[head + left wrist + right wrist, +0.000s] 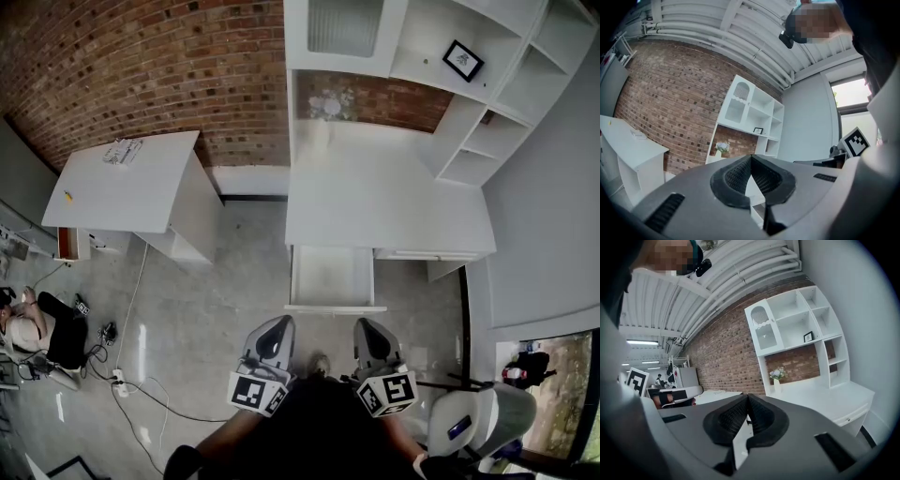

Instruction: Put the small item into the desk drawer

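Holding left hand-held gripper (279,326) and right hand-held gripper (367,328) pinched closed, empty, I risk ramming the open drawer (334,307) by stepping in

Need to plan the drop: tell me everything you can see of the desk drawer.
The desk drawer is white, a shallow open-topped box that looks like painted board. It stands pulled out from under the left part of the white desk, toward the person, level. Nothing shows inside it. Only the desk touches it.

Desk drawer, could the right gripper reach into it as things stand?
Probably yes: the drawer stands pulled open, directly ahead of the right gripper, with only bare floor between them.
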`<state>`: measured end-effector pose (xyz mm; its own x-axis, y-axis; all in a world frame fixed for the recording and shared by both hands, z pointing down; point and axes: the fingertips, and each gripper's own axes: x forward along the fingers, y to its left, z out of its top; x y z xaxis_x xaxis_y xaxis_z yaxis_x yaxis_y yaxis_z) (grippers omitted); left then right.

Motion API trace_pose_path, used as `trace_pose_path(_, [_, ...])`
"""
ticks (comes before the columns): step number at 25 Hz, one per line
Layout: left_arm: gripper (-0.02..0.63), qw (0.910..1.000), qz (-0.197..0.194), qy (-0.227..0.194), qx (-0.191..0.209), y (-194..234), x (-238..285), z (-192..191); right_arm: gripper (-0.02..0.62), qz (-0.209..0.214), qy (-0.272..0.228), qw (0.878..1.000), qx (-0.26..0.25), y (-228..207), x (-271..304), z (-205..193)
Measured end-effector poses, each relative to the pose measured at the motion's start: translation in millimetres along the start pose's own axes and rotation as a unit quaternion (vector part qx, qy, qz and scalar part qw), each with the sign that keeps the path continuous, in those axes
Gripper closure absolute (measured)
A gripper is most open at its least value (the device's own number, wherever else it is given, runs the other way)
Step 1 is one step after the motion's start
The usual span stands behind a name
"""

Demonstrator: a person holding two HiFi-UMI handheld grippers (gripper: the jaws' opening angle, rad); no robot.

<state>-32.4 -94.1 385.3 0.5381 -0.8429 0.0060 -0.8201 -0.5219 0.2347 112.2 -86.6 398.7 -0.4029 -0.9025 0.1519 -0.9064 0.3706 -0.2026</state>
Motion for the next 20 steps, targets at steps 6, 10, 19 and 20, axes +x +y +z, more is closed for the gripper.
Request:
trace_pose_path(6, [0.583,1.0000,-0.006,-0.005,-0.001,5.8,-2.2,4.2,0.581,-0.005,-0.005,1.000,-0.008,9.4,2.1,2.5])
trace_pose_path(10, [0.583,0.9999,-0.010,-0.002,-0.004,8.0,-1.9,2.8,0.581,-0.008,-0.003,1.000,-0.001,10.6,4.1,1.6])
trace_pose_path(19, [0.583,0.9999,-0.011,-0.003,-0.004,12.8,-3.0,4.7,0.581,-0.005,-0.003,1.000,-0.006,15.4,8.4,3.2])
trace_pose_path(20, [0.583,0.9999,-0.011,-0.002,-0.005,13.6,-2.9,4.4,0.581,-0.006,-0.003,1.000,-0.007,16.0,8.9,3.7])
